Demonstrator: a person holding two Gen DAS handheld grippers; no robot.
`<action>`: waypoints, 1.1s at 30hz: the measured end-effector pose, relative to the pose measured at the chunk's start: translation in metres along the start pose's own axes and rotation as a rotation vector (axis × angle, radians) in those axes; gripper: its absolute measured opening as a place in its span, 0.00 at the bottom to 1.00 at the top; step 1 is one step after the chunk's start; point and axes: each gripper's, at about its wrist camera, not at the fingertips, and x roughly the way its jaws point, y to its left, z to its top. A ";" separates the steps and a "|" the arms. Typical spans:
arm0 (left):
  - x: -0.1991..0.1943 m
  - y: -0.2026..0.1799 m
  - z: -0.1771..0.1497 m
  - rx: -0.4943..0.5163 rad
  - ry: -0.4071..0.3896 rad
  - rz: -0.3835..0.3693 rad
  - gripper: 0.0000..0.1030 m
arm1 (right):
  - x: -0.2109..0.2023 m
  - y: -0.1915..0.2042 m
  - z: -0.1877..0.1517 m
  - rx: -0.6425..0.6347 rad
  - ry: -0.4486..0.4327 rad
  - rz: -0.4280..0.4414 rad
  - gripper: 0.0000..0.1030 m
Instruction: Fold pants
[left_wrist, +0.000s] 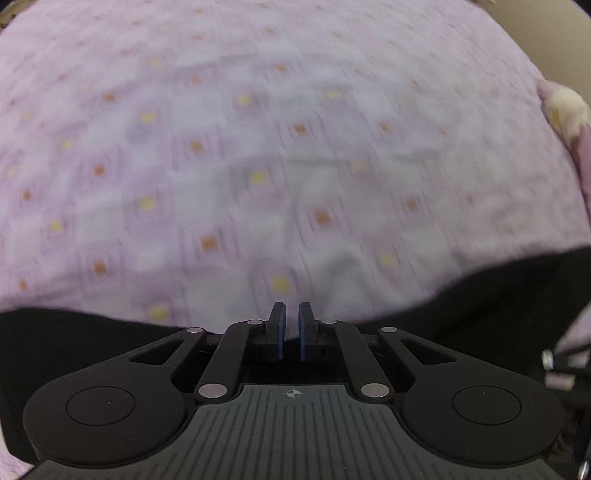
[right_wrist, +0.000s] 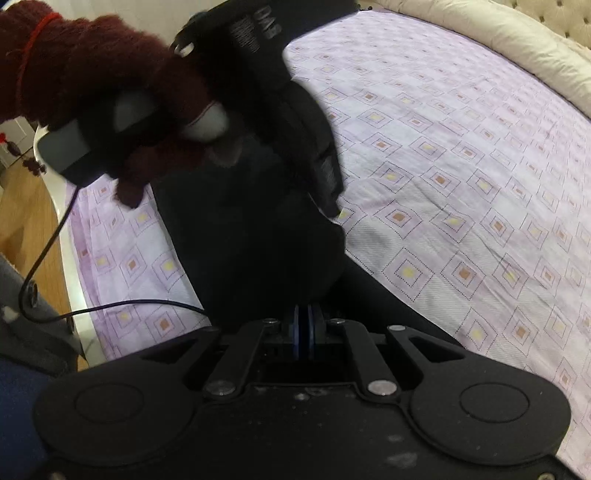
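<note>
Two grippers were at work on the black pants (right_wrist: 251, 236), which lay on the bed across a lilac sheet (right_wrist: 461, 192) printed with small yellow and orange squares. My right gripper (right_wrist: 304, 325) had its blue pads drawn together, and the dark cloth bunched up right at their tips, so I read it as clamped on a fold of the pants, though the fabric was so dark that the exact pinch was hard to make out. From that grip the cloth rose in a heap toward my other hand. In the right wrist view my left hand (right_wrist: 110, 92), in a fuzzy maroon glove, gripped the handle of the other tool above the pants, with a thin black cable (right_wrist: 48, 243) looping down from it toward the edge of the bed. My left gripper (left_wrist: 291, 332) showed its pads nearly together with a thin gap left between them; the edge of the pants (left_wrist: 480, 306) ran as a dark band just behind and below those tips, and I could not tell whether any cloth was caught there. The sheet (left_wrist: 258, 147) ahead of it was blurred. Beyond the sheet, a cream padded bed frame (right_wrist: 498, 40) curved round the far side, and a strip of wooden floor (right_wrist: 26, 221) showed past the near edge.
</note>
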 end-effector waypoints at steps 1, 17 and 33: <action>-0.003 -0.001 -0.007 0.004 -0.013 0.002 0.07 | -0.002 0.000 0.000 0.003 0.002 0.002 0.08; -0.035 0.005 -0.042 -0.066 -0.094 -0.077 0.07 | 0.027 -0.026 0.021 0.118 0.062 0.180 0.43; -0.019 0.049 -0.049 -0.203 -0.052 -0.030 0.08 | 0.047 -0.061 0.060 0.260 -0.028 0.161 0.45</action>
